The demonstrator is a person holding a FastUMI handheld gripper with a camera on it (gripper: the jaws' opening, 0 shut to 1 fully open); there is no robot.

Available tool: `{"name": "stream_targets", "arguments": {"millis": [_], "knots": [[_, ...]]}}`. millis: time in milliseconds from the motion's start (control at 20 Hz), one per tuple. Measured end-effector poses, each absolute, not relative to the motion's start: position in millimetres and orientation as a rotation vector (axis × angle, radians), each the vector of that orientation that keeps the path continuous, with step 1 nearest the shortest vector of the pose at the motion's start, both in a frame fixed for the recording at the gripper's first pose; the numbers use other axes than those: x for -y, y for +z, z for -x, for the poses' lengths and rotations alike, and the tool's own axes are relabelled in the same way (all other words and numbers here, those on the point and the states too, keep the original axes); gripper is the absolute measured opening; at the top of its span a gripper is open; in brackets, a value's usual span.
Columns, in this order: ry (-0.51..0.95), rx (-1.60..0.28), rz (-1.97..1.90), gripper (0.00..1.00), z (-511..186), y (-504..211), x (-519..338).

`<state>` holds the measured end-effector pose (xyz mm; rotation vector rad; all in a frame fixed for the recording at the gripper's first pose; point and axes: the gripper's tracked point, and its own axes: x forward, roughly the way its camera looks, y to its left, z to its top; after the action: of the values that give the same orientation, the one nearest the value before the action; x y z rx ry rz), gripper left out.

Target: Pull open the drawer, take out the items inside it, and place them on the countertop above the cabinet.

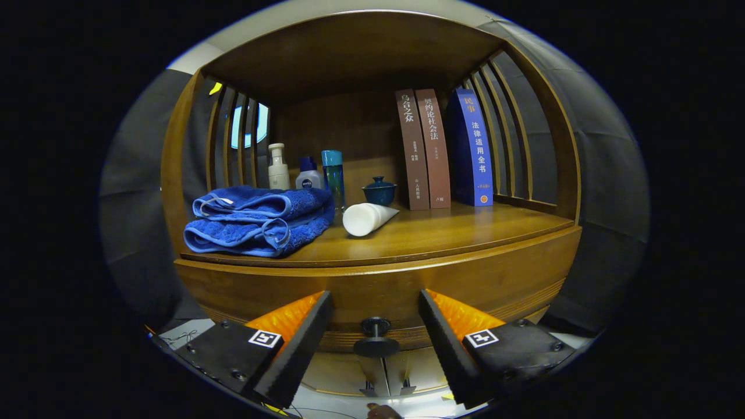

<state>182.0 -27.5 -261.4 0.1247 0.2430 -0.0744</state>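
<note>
Here the claw [375,343] is spread wide, its two fingers standing apart on either side of a small dark round knob [376,336] and touching neither it nor anything else. The knob sits on the curved front of the wooden drawer [500,285], right between the fingers and just ahead of them; the drawer front looks flush with the cabinet, so its contents cannot be seen. Just above the drawer front and beyond the fingers runs the counter [465,230], a polished wooden surface under a slatted wooden hutch. Ahead and to the left of the claw, a folded blue towel [256,221] lies on the counter near its front edge. Beside the towel, roughly straight ahead of the claw, a white tube [366,218] lies on its side with its broad end toward the claw. Farther back stand a cream pump bottle [278,169], a small white bottle with a blue cap [308,174] and a tall blue bottle [333,177], with a small dark blue lidded cup [379,192] just right of them. Ahead and to the right, against the back, two brown books [424,151] and a blue book [474,151] stand upright, side by side.
</note>
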Motion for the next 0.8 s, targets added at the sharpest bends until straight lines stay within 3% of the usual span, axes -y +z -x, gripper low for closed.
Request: {"name": "stream_targets", "arguments": {"millis": [550, 800], "knots": [[-0.079, -0.261, -0.124, 0.99, -179.6, -262.0, 30.5], [-0.091, -0.217, -0.129, 0.99, -166.5, -230.9, 38.2]]}}
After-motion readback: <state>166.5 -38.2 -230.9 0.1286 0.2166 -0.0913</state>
